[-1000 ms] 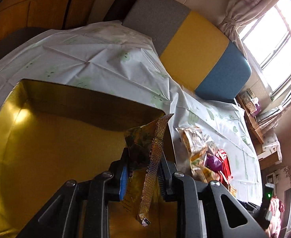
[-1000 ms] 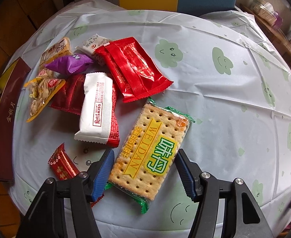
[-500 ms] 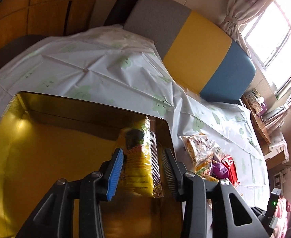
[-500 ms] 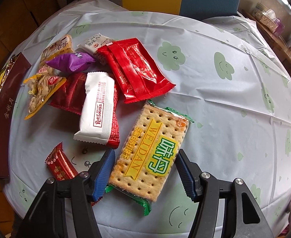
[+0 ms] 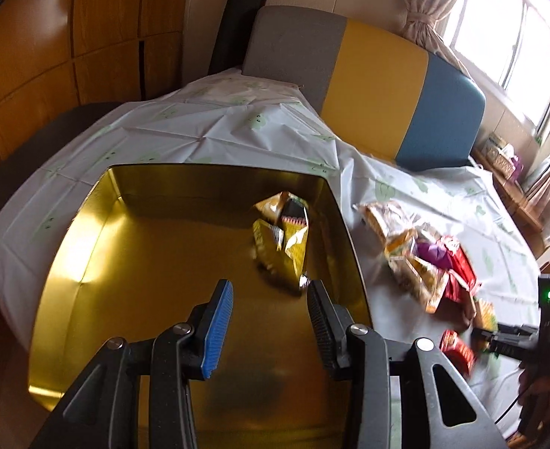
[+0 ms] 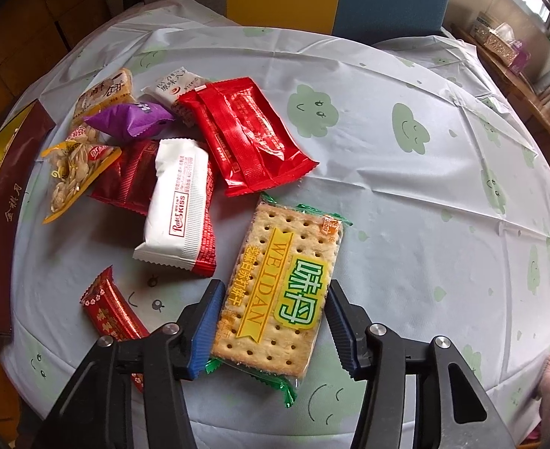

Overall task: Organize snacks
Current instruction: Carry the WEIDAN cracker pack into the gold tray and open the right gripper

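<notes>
My left gripper is open and empty above a gold tin box. A yellow snack packet lies inside the box near its right wall. My right gripper is open, its jaws on either side of a cracker pack lying flat on the table; contact is not clear. A white wafer pack, a red pack, a purple pack, a seed packet and a small red candy lie to the left. The pile also shows in the left wrist view.
The table wears a pale cloth with green cloud faces. The box's dark red outer wall shows at the left edge. A grey, yellow and blue sofa back stands behind the table. The right hand-held gripper shows in the left view.
My left gripper opened and let go of the yellow packet, which now lies in the gold box; the gripper has pulled back and up. My right gripper stays open around the cracker pack.
</notes>
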The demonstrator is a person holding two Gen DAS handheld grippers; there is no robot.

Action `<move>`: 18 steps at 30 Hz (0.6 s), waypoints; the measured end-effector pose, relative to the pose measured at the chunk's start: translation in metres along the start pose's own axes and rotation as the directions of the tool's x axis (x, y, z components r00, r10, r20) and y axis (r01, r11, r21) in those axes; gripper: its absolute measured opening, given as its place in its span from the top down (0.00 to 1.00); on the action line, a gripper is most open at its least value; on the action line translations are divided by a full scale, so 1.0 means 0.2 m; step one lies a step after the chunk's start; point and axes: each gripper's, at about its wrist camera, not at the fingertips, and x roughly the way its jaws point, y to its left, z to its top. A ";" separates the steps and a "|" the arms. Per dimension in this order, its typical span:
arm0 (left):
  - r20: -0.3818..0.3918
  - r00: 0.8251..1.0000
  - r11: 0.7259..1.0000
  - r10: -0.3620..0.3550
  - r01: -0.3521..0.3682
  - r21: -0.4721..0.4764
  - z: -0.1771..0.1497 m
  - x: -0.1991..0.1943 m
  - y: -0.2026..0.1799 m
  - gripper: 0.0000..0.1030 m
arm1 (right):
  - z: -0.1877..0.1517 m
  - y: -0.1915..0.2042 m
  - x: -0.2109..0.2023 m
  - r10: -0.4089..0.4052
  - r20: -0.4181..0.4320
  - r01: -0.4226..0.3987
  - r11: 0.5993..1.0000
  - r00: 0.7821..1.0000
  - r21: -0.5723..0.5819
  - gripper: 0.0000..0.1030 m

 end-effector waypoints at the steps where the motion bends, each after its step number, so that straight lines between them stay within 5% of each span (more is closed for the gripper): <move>1: 0.000 1.000 1.000 0.004 -0.004 0.004 -0.02 -0.02 0.00 0.59 | 0.00 -0.01 -0.01 0.001 0.006 -0.001 1.000 1.000 0.002 0.48; 18: 0.000 0.999 0.999 0.039 -0.039 0.013 -0.16 -0.12 0.05 0.59 | -0.02 -0.09 -0.23 0.063 0.159 -0.079 0.992 0.985 0.095 0.50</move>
